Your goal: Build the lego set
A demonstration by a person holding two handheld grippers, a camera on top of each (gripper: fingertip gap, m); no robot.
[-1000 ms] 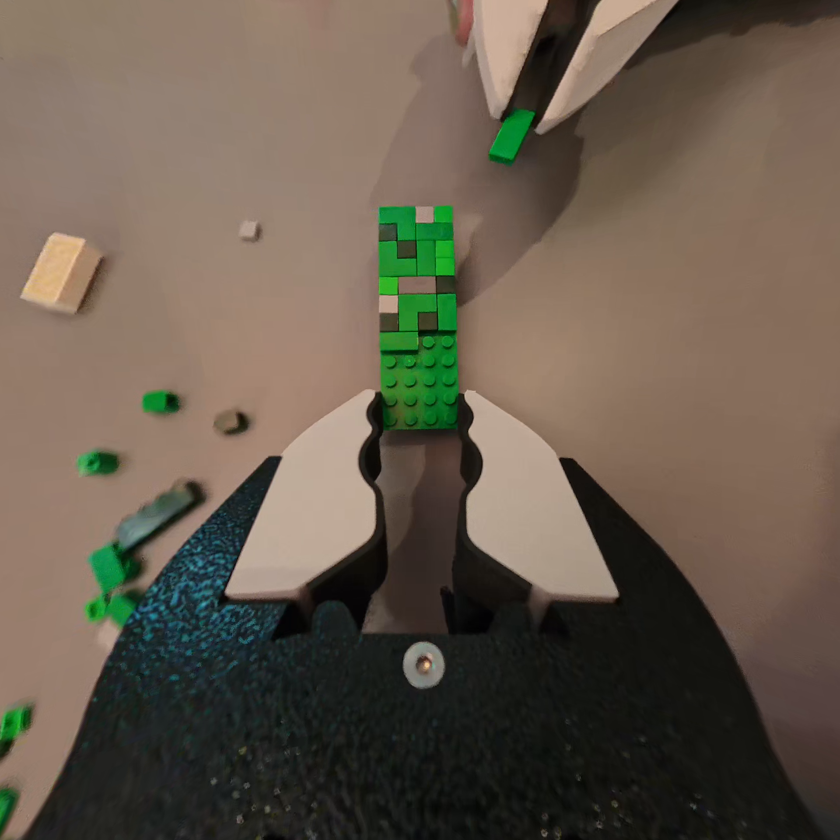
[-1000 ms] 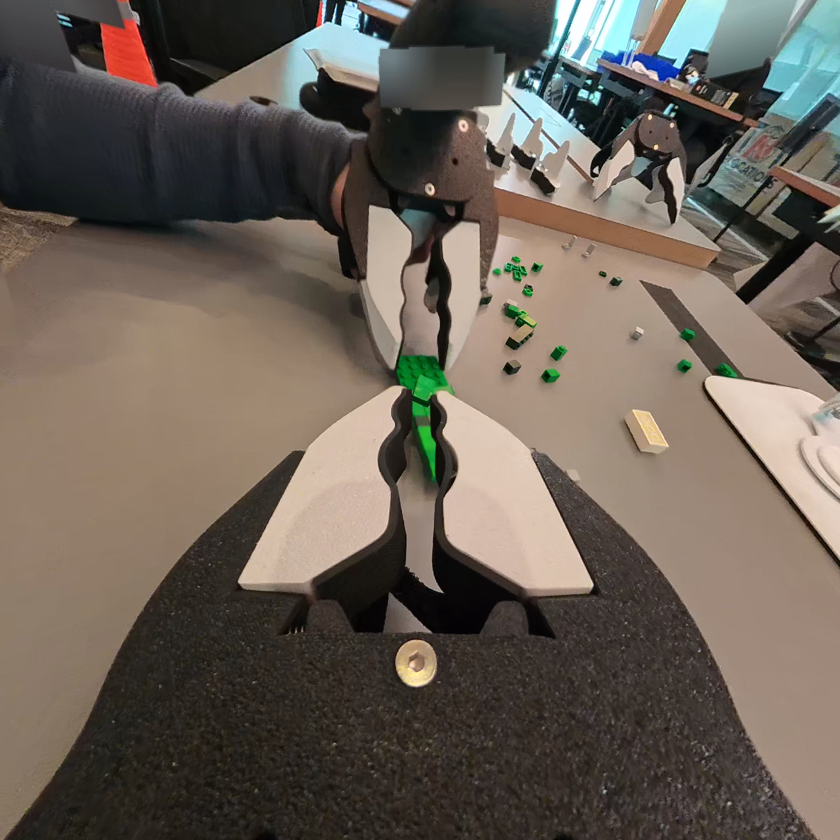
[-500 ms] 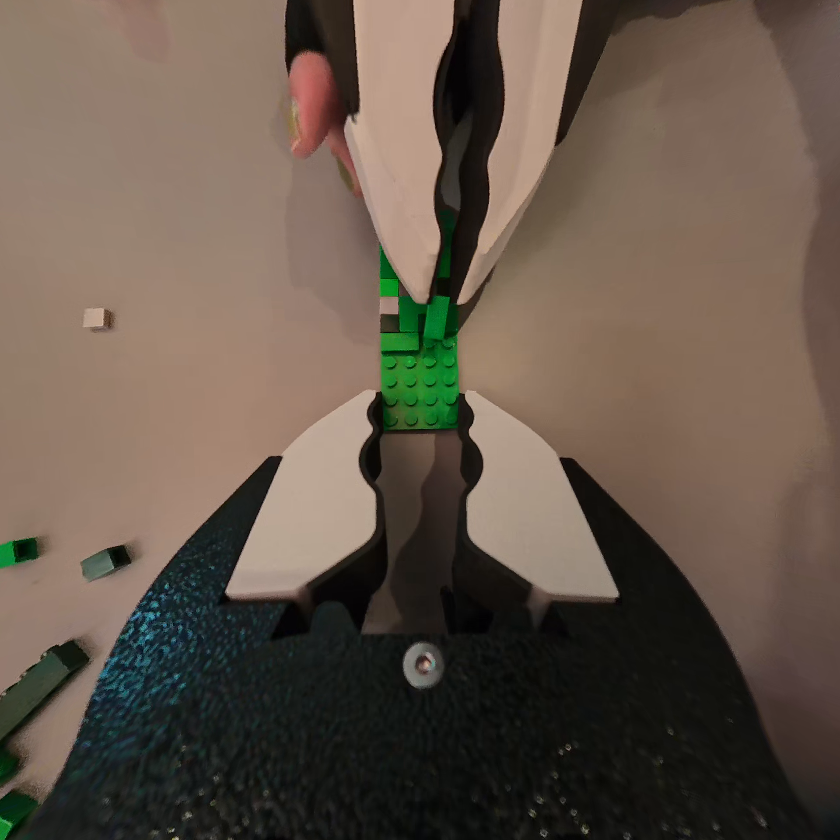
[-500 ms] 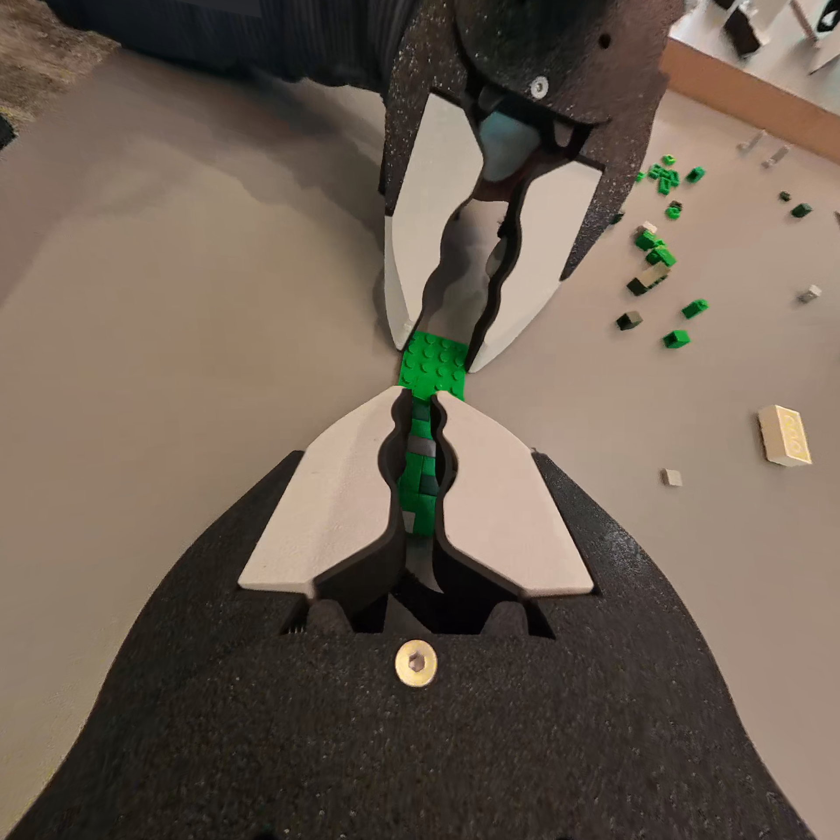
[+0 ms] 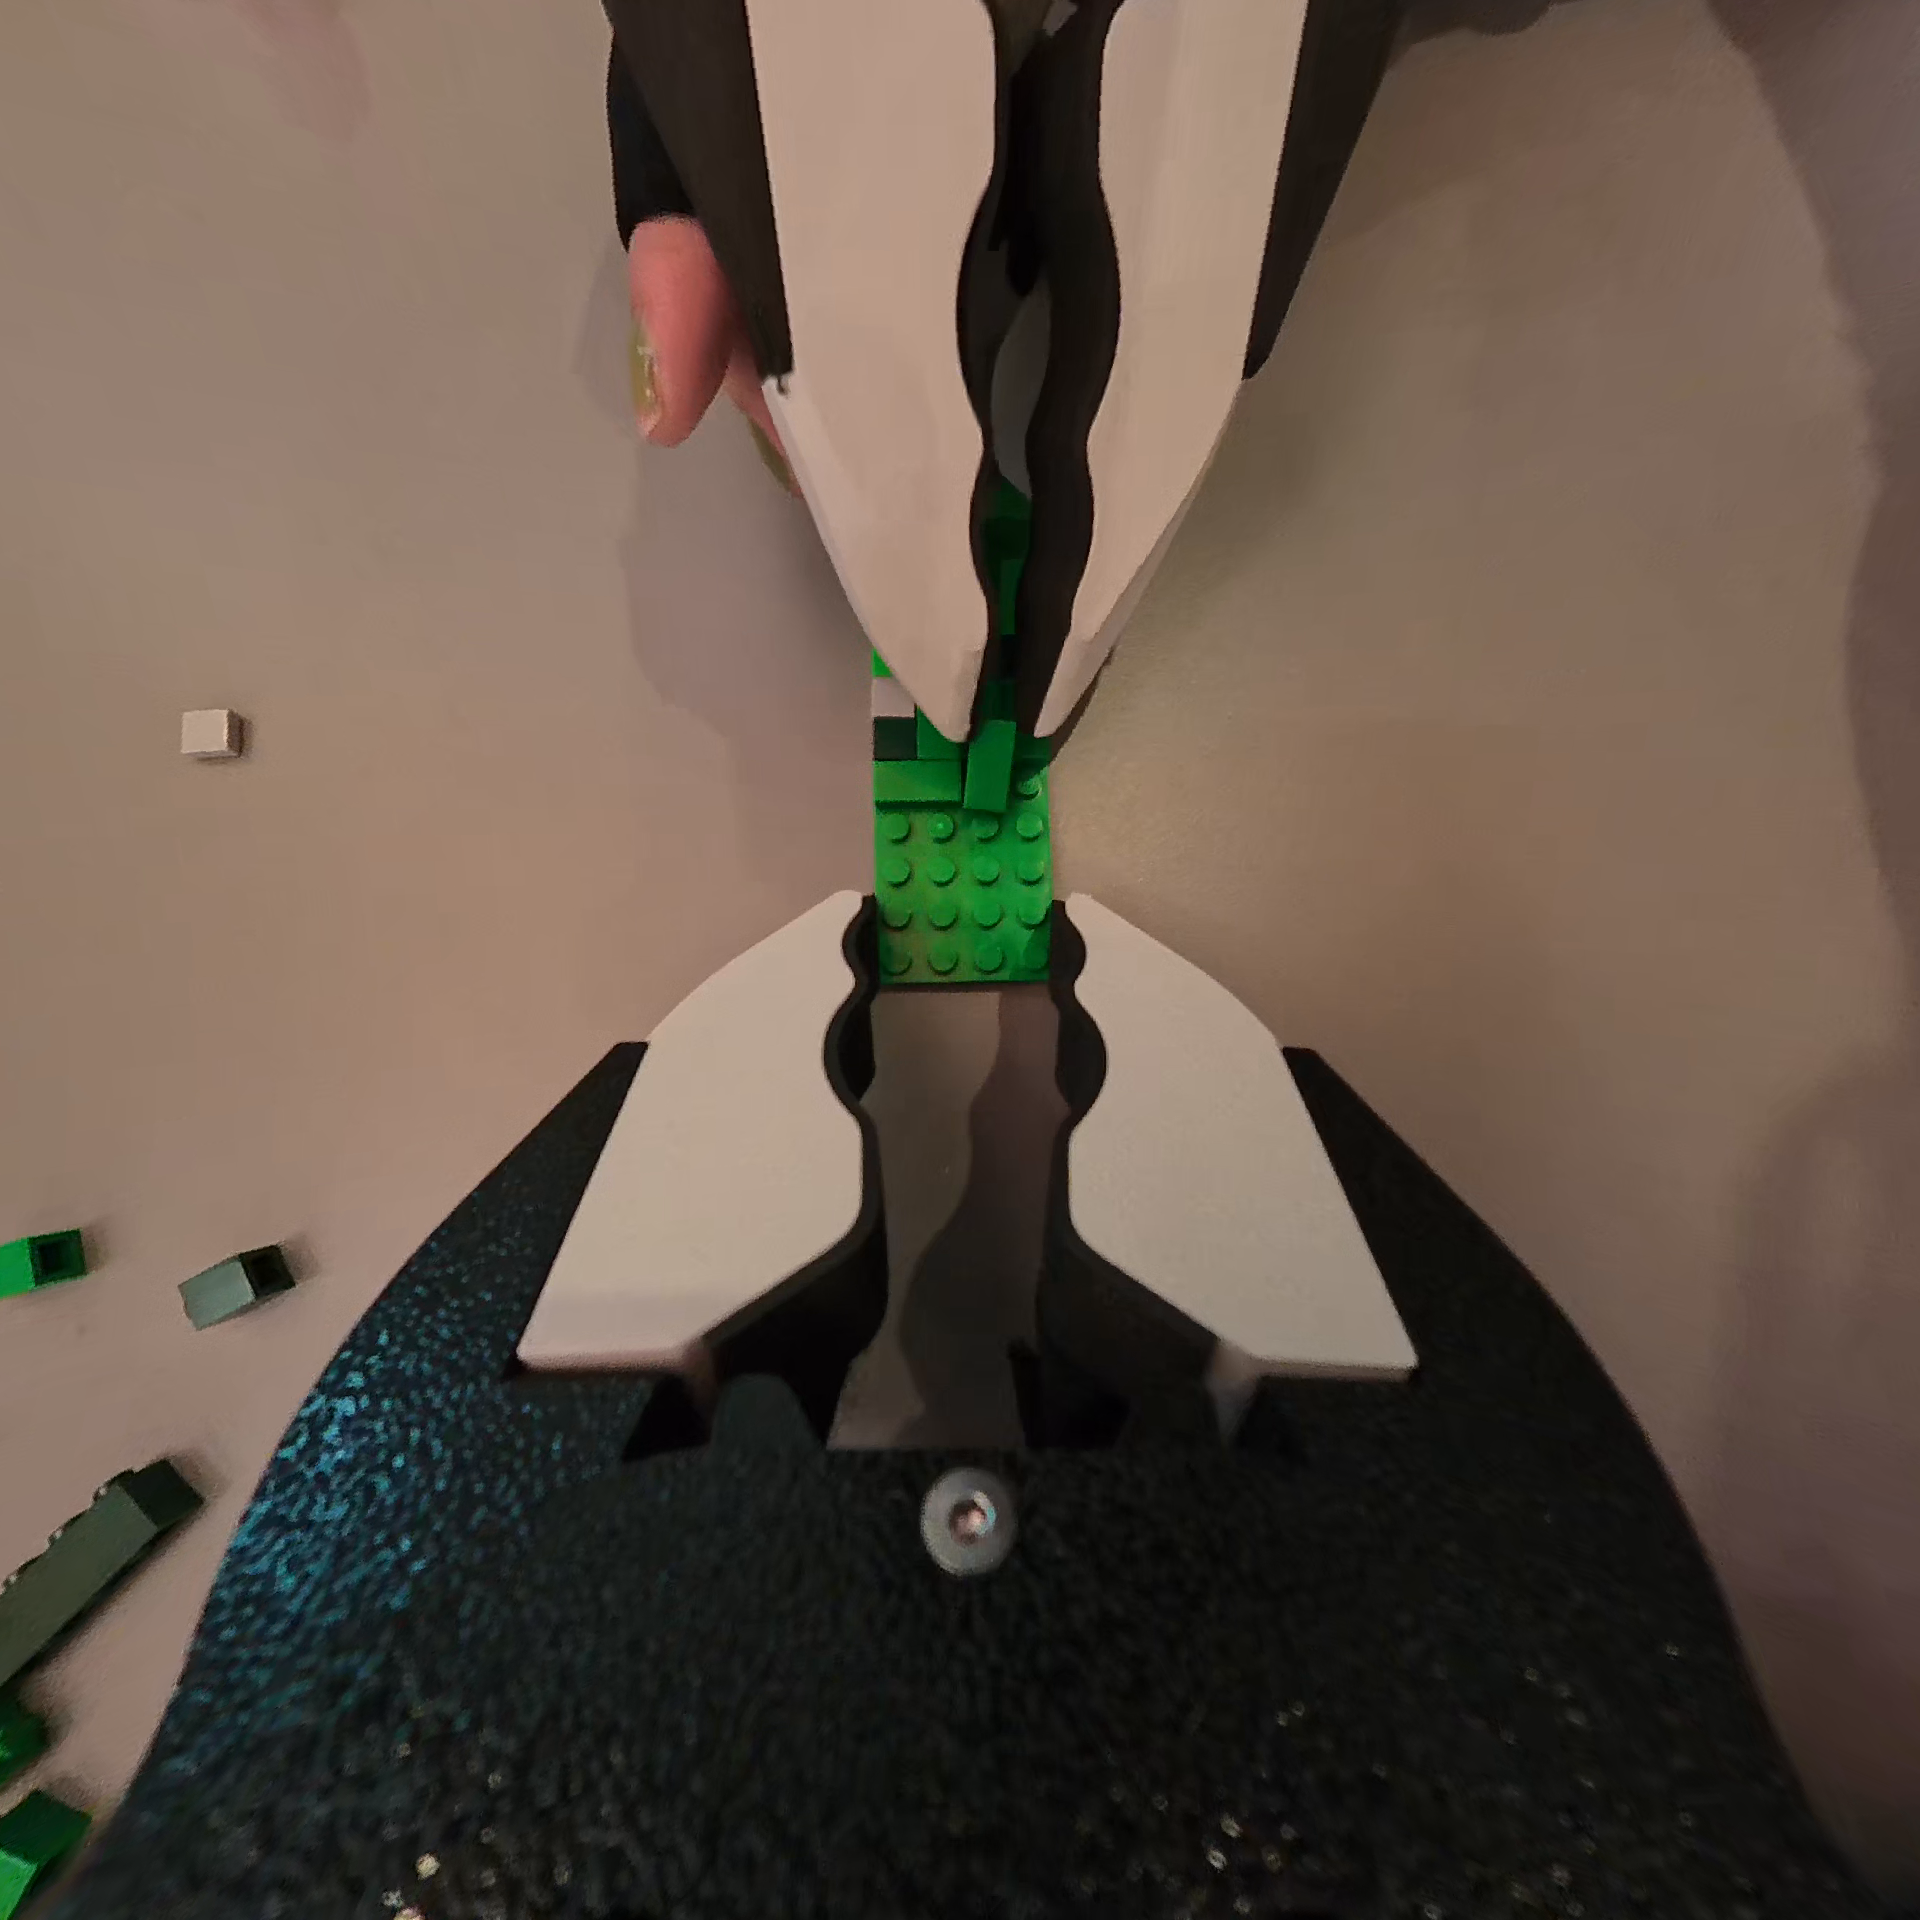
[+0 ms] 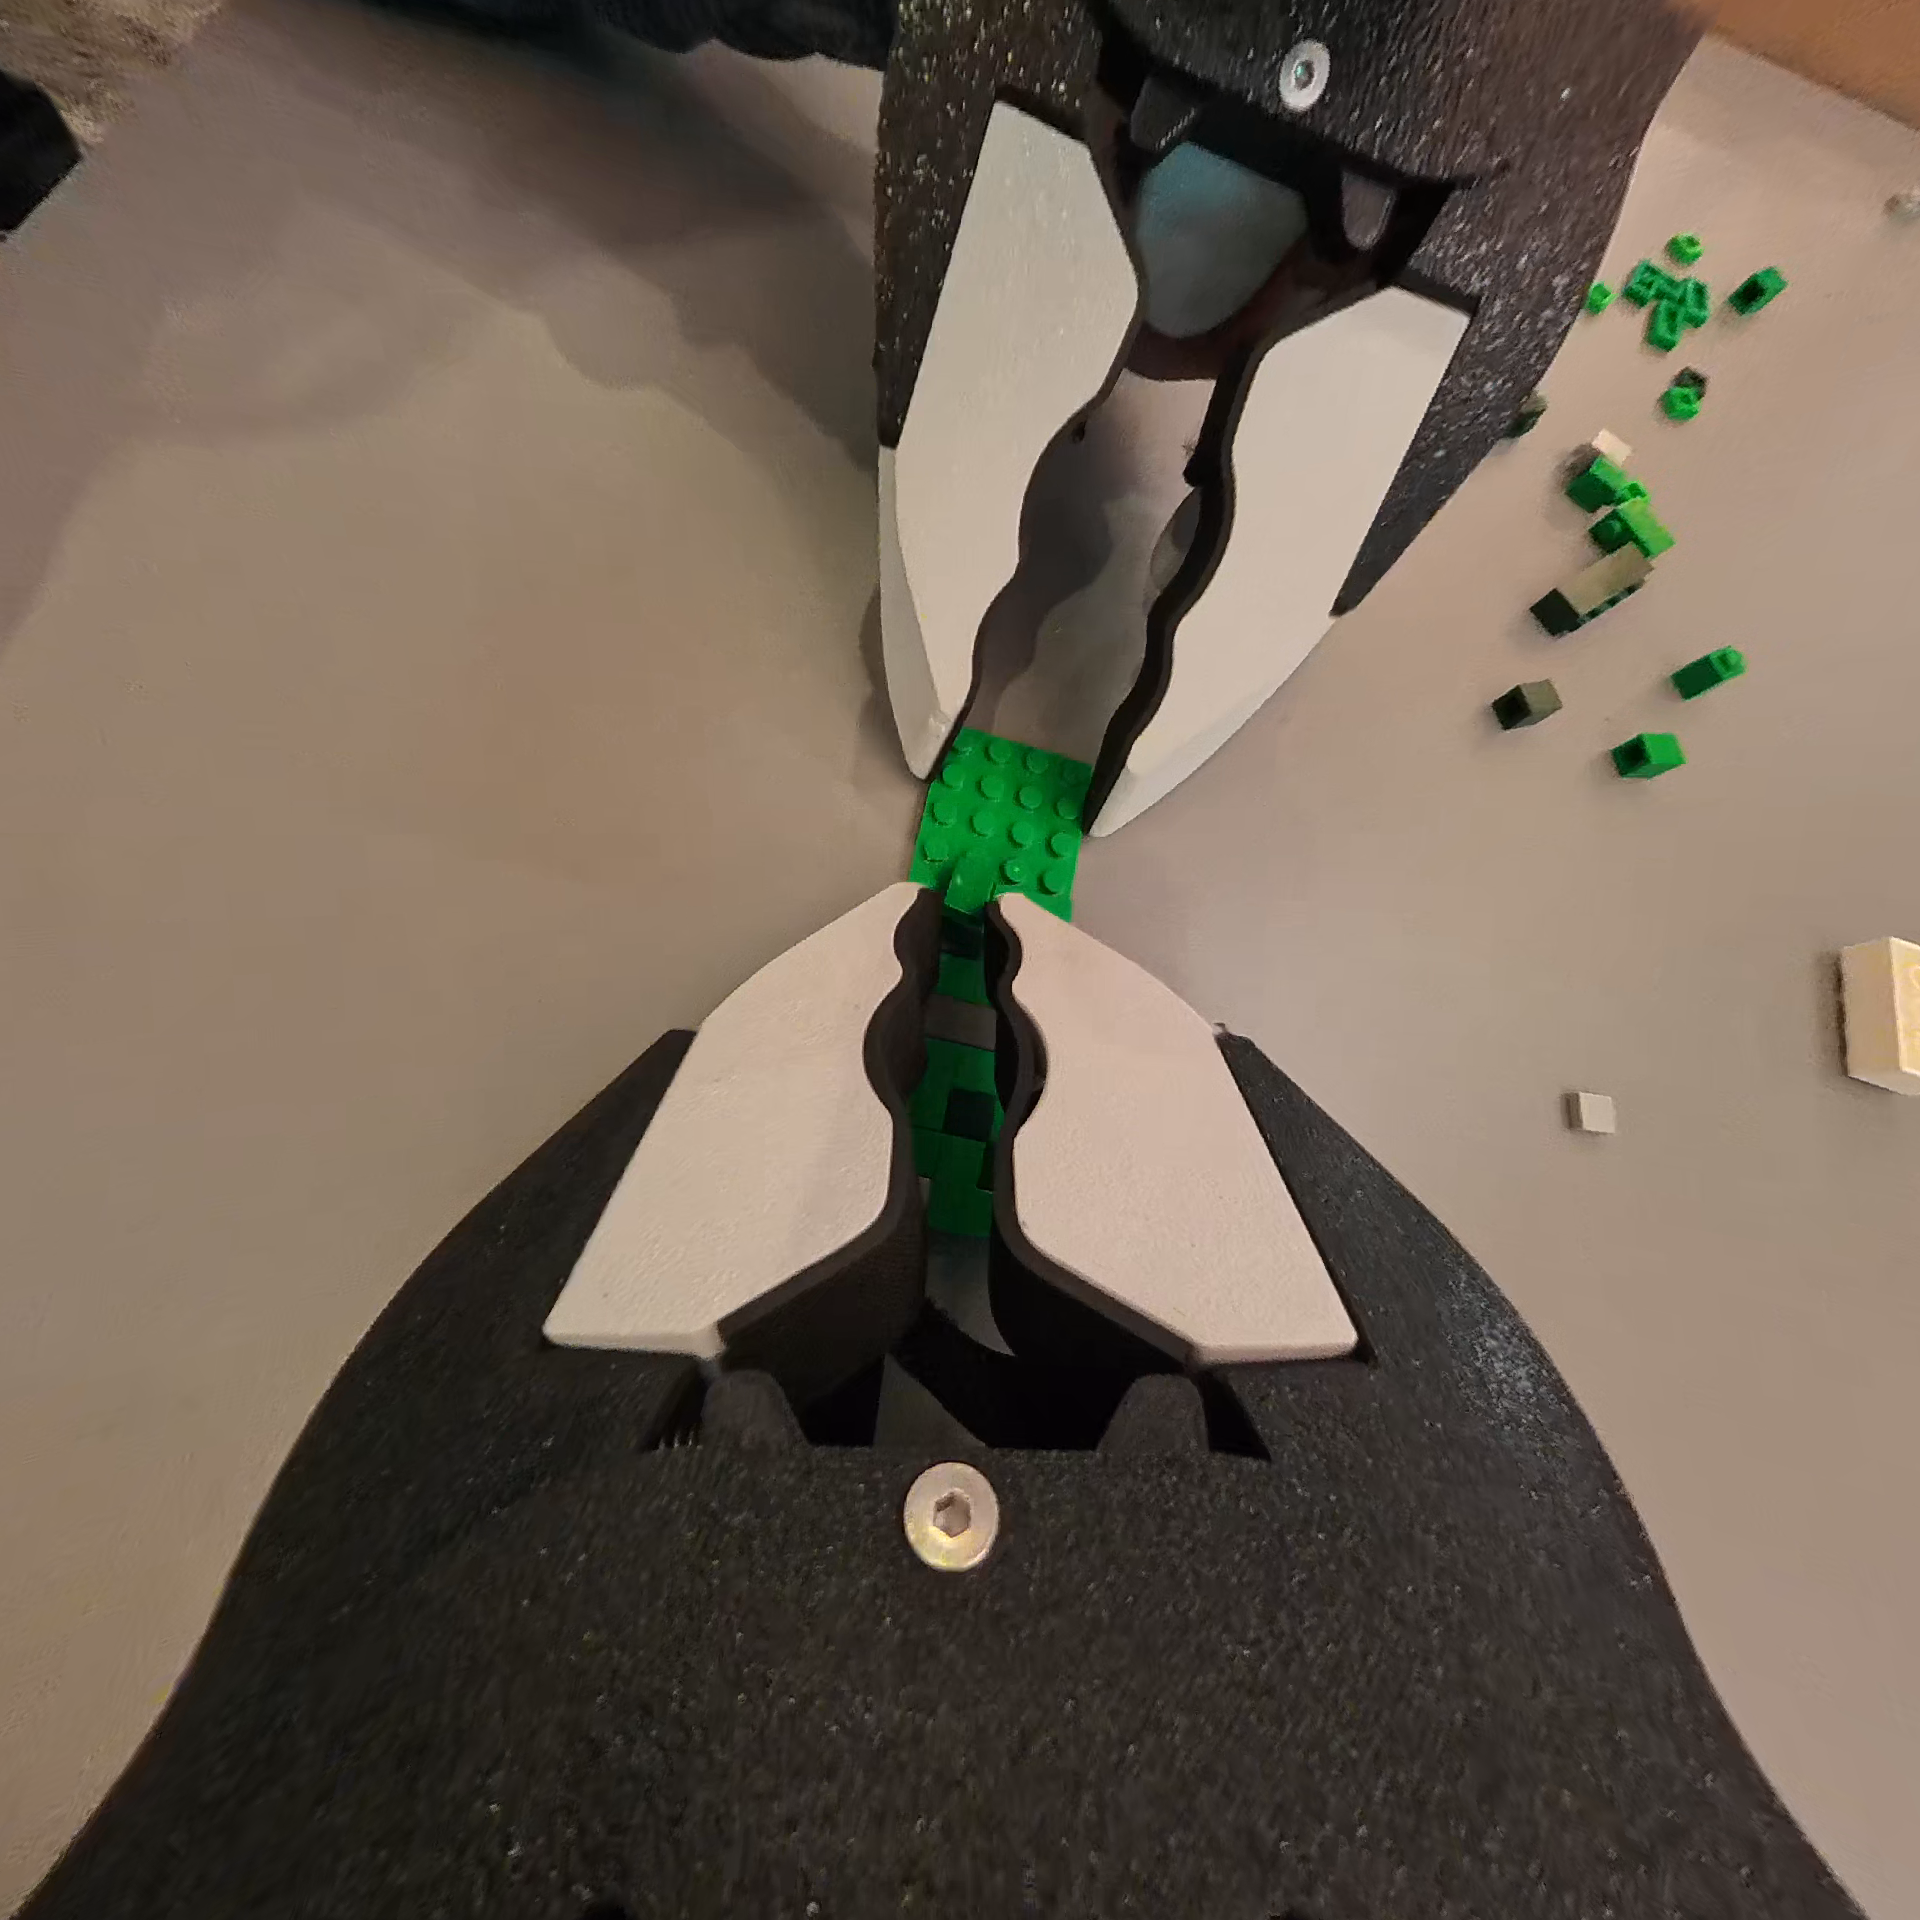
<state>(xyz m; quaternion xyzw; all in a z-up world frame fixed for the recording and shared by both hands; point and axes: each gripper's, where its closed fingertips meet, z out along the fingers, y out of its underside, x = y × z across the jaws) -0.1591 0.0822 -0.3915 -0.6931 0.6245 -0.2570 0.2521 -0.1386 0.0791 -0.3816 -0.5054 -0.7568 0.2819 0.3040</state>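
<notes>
Both grippers on the plate, tip to tip.
My left gripper (image 5: 961,940) clamps the plate (image 5: 961,894) end flat on the table (image 5: 364,520); my right gripper (image 6: 951,914), opposite, pinches a small green brick (image 5: 987,764) onto its studs.

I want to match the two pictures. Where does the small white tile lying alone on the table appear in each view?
Left wrist view: the small white tile lies far left, above mid-height, alone on the table.
Right wrist view: it lies far right, just below the cream brick.
Shared landmark: the green studded plate at the centre of both.
</notes>
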